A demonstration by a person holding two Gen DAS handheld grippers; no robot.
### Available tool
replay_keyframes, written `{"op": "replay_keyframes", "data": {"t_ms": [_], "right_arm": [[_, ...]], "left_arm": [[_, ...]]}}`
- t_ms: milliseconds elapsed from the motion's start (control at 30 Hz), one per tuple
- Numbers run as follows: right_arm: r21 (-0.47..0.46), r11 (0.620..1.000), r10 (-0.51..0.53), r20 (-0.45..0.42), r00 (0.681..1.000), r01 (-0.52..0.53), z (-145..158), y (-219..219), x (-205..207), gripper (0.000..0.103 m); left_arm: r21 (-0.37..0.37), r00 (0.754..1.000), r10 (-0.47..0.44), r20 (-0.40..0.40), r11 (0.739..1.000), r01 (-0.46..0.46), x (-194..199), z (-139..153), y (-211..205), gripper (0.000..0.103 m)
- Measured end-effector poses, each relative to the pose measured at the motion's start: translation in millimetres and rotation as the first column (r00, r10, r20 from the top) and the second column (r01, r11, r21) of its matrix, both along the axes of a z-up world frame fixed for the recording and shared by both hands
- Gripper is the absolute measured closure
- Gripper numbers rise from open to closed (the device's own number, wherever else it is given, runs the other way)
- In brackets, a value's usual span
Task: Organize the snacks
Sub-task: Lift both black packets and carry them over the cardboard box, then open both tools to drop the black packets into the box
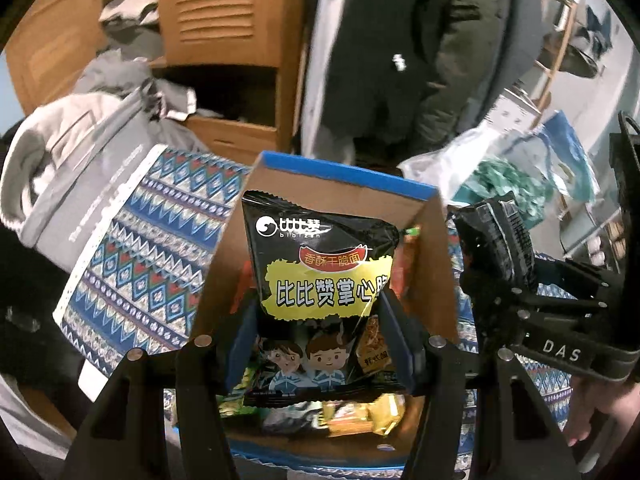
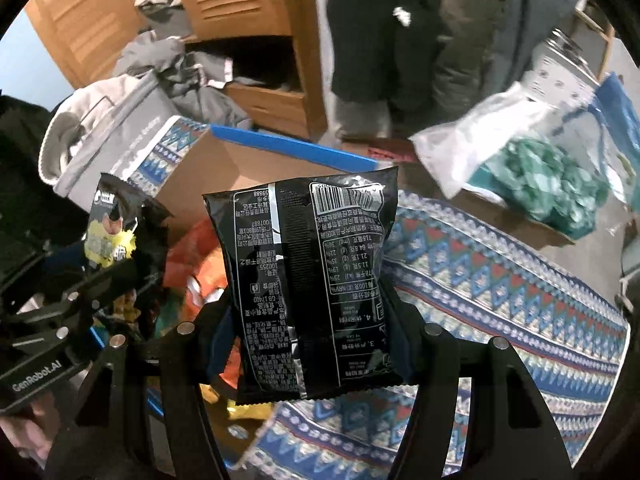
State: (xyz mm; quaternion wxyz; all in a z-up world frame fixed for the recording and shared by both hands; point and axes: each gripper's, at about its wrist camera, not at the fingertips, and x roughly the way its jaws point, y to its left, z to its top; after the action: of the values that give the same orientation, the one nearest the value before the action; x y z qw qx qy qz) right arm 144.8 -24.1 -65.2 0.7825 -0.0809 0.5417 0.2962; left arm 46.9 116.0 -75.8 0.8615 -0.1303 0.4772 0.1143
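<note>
A surface covered by a patterned blue, white and red cloth [image 2: 500, 280] is shown. On it an open cardboard box with blue edging [image 1: 344, 184] is set, filled with snack packets [image 1: 360, 416]. At the left edge grey clothing [image 1: 92, 160] is laid over the cloth; at the far right a clear plastic bag of green items [image 2: 532, 176] is placed

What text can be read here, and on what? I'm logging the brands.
"bibizan", "比比赞掌心脆", "香酥干脆面": front of snack packet in left tongs.
"DAS": right tongs.
"GenRobot.AI": left tongs.
"GB 17400": back of packet in right tongs; remaining print too small.
Grey bag lettering: blurred.
</note>
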Motion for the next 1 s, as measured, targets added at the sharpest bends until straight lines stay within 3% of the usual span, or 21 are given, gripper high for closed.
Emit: {"op": "replay_keyframes", "data": {"t_ms": [400, 600, 733, 1000], "right_arm": [[0.023, 0.996, 0.085, -0.028, 0.996, -0.085, -10, 43, 1, 0.039], [0.020, 0.996, 0.086, 0.005, 0.996, -0.086, -7, 47, -2, 0.030], [0.033, 0.997, 0.065, 0.039, 0.997, -0.066, 6, 42, -4, 0.027], [0.042, 0.998, 0.041, 0.091, 0.995, -0.045, 30, 29, -16, 0.026]], "left_arm": [[-0.063, 0.998, 0.060, -0.029, 0.996, -0.061, -4, -16, 25, 0.043], [-0.084, 0.995, 0.095, -0.031, 0.992, -0.097, -7, -13, 31, 0.030], [-0.059, 0.995, 0.100, -0.003, 0.993, -0.100, -12, -4, 30, 0.024], [-0.014, 0.996, 0.089, 0.022, 0.996, -0.088, -24, 14, 22, 0.023]]}}
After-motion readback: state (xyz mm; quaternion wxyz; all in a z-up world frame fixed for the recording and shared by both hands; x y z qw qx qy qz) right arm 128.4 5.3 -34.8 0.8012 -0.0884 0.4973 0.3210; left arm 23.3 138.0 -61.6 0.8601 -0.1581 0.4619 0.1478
